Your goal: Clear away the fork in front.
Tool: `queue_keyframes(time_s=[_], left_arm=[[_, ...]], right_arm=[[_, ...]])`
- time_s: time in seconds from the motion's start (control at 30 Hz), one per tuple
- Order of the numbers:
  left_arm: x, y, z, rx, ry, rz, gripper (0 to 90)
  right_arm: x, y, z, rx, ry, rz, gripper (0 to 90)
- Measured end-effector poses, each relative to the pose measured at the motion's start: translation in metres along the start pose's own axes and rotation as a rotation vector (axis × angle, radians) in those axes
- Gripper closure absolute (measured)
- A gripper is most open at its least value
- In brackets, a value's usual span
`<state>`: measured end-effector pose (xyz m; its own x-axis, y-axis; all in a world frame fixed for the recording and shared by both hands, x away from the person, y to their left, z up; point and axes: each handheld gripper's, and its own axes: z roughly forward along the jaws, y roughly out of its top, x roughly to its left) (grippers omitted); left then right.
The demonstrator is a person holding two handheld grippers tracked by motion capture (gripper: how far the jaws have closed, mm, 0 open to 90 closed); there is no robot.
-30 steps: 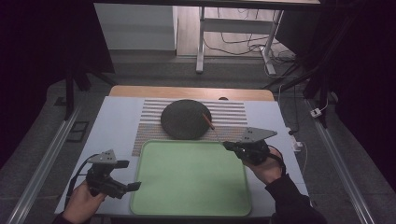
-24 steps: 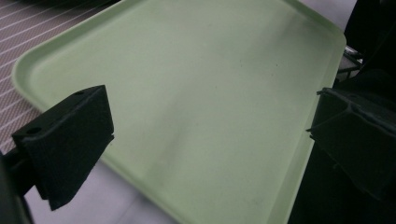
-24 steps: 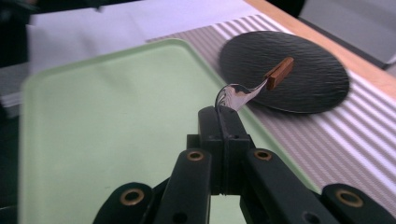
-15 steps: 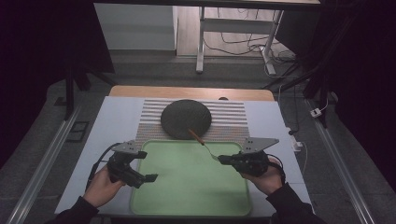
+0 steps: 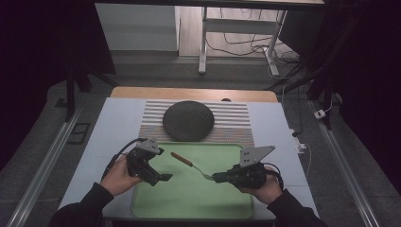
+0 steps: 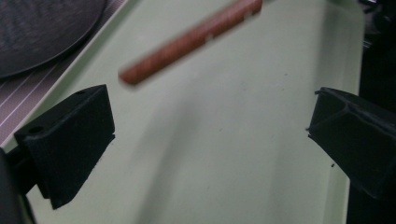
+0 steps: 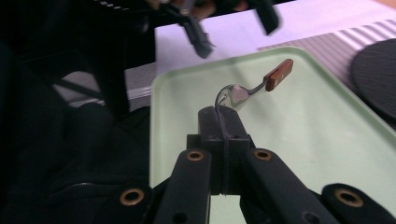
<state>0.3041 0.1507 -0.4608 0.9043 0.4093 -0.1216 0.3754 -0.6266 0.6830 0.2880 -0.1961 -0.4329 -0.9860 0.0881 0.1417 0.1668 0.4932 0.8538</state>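
A metal utensil with a brown wooden handle (image 5: 182, 159) hangs over the green tray (image 5: 198, 208). My right gripper (image 5: 218, 178) is shut on its metal end, at the tray's right side. In the right gripper view the jaws (image 7: 222, 116) pinch the metal head (image 7: 236, 95) and the handle (image 7: 279, 74) points away. My left gripper (image 5: 161, 165) stands open over the tray's left part, just short of the handle's tip. Its jaws (image 6: 210, 130) are spread wide with nothing between them, and the blurred handle (image 6: 187, 42) crosses above.
A round black disc (image 5: 188, 120) lies on a striped mat (image 5: 234, 124) behind the tray. The pale table (image 5: 118, 127) ends in a wooden strip (image 5: 189, 93) at the back. Cables trail off the right edge (image 5: 302, 146).
The right gripper carried the utensil from the black disc's edge toward the near left, over the tray. The left gripper moved right and forward, from the table's corner onto the tray.
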Motion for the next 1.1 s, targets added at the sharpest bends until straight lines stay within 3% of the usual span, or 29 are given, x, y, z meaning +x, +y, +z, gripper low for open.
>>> queue_keyframes(time_s=[0.2, 0.23, 0.27, 0.3, 0.47, 0.5, 0.53, 0.63, 0.67, 0.8, 0.9, 1.1], left_arm=[[-0.005, 0.013, 0.012, 0.026, -0.08, 0.139, 0.9], [-0.007, 0.016, 0.016, 0.039, -0.095, 0.185, 3.7], [-0.007, 0.016, 0.016, 0.039, -0.095, 0.185, 5.2], [-0.009, 0.017, 0.018, 0.048, -0.097, 0.211, 5.2], [-0.016, 0.022, 0.022, 0.09, -0.128, 0.322, 26.4], [-0.017, 0.022, 0.022, 0.095, -0.137, 0.341, 26.4], [-0.019, 0.023, 0.023, 0.108, -0.14, 0.368, 33.3], [-0.021, 0.023, 0.024, 0.119, -0.145, 0.386, 40.5], [-0.022, 0.023, 0.025, 0.13, -0.154, 0.401, 47.3], [-0.027, 0.023, 0.027, 0.145, -0.198, 0.447, 58.9], [-0.03, 0.023, 0.029, 0.174, -0.243, 0.509, 72.8], [-0.035, 0.022, 0.03, 0.194, -0.261, 0.544, 76.6]], right_arm=[[0.005, 0.002, 0.008, 0.015, 0.072, -0.02, 90.0], [0.006, 0.003, 0.01, 0.022, 0.093, -0.028, 90.0], [0.006, 0.003, 0.011, 0.024, 0.105, -0.031, 90.0], [0.006, 0.003, 0.011, 0.024, 0.105, -0.031, 90.0], [0.009, 0.005, 0.013, 0.038, 0.158, -0.057, 90.0], [0.009, 0.005, 0.013, 0.038, 0.158, -0.057, 90.0], [0.01, 0.006, 0.013, 0.039, 0.171, -0.065, 90.0], [0.011, 0.006, 0.014, 0.04, 0.186, -0.074, 90.0], [0.012, 0.006, 0.014, 0.041, 0.2, -0.085, 90.0], [0.013, 0.007, 0.016, 0.053, 0.211, -0.101, 90.0], [0.015, 0.007, 0.016, 0.066, 0.224, -0.116, 90.0], [0.014, 0.005, 0.018, 0.08, 0.245, -0.119, 89.8]])
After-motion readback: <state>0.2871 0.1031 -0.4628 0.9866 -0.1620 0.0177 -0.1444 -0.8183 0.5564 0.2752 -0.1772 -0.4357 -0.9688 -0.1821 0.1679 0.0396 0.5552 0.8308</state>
